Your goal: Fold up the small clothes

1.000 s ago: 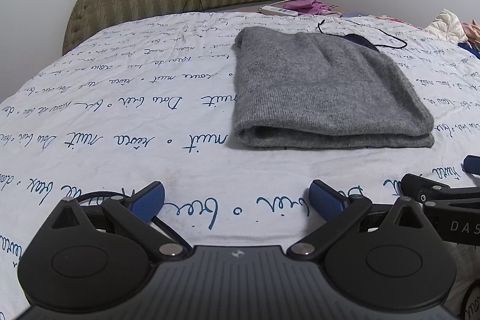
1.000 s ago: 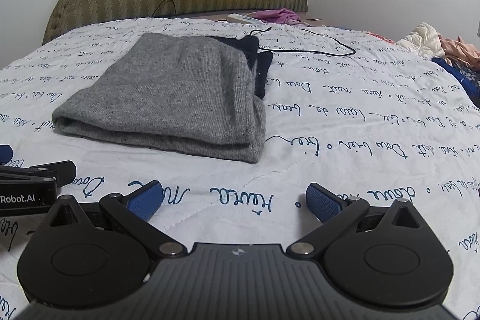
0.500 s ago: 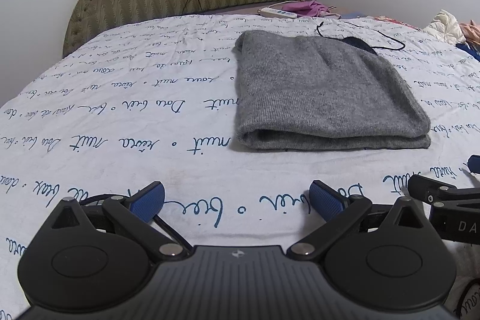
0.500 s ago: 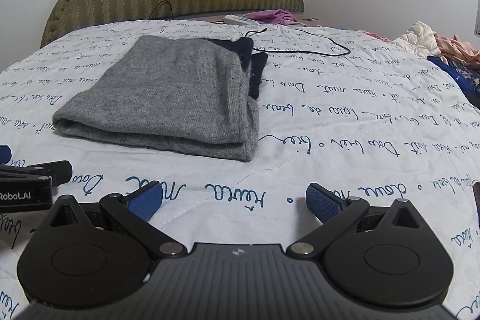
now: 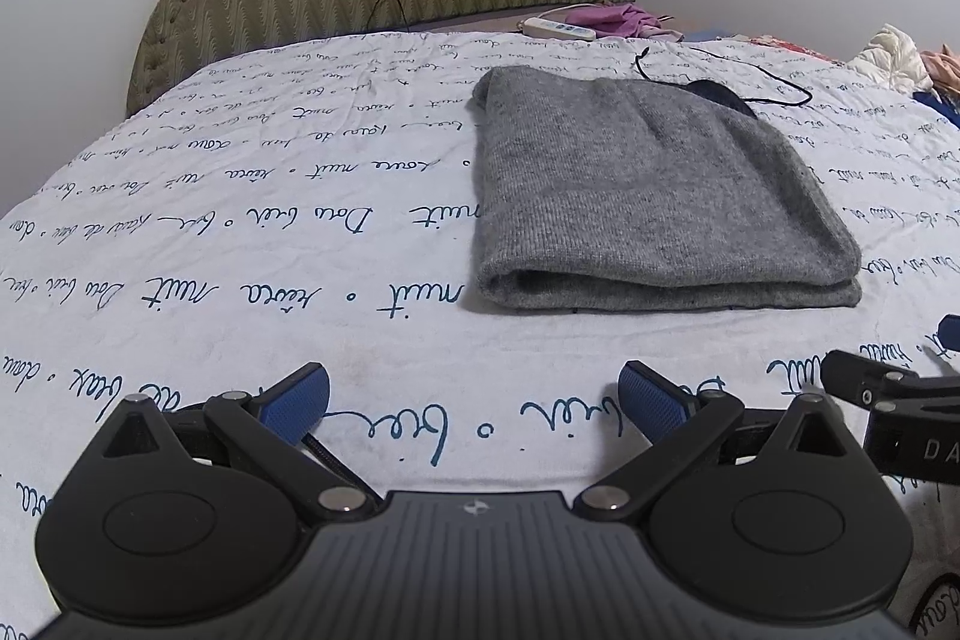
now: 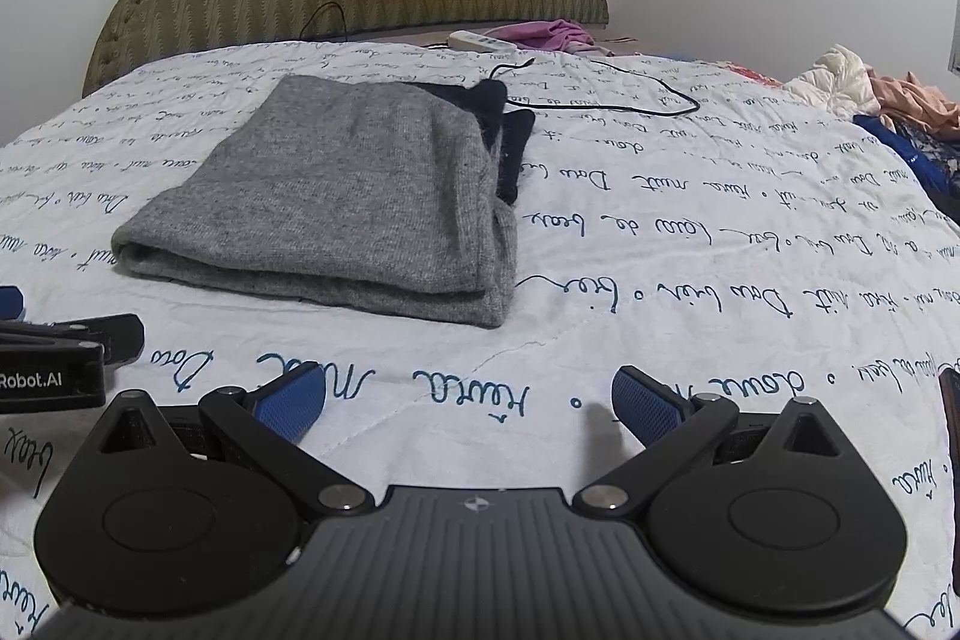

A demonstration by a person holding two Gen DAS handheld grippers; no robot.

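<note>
The grey knit (image 6: 336, 196) covers most of a dark garment (image 6: 507, 142); clothes pile (image 6: 900, 100) cut by edge

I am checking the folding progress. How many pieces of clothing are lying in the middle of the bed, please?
2. A folded grey knit garment lies in the middle of the bed. A dark navy garment sticks out from under its far right side. More pieces could be hidden underneath.

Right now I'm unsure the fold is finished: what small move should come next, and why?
Probably reach the right gripper to the dark garment peeking from behind the gray knit: the knit lies folded flat, and both the right and left gripper are open.
</note>
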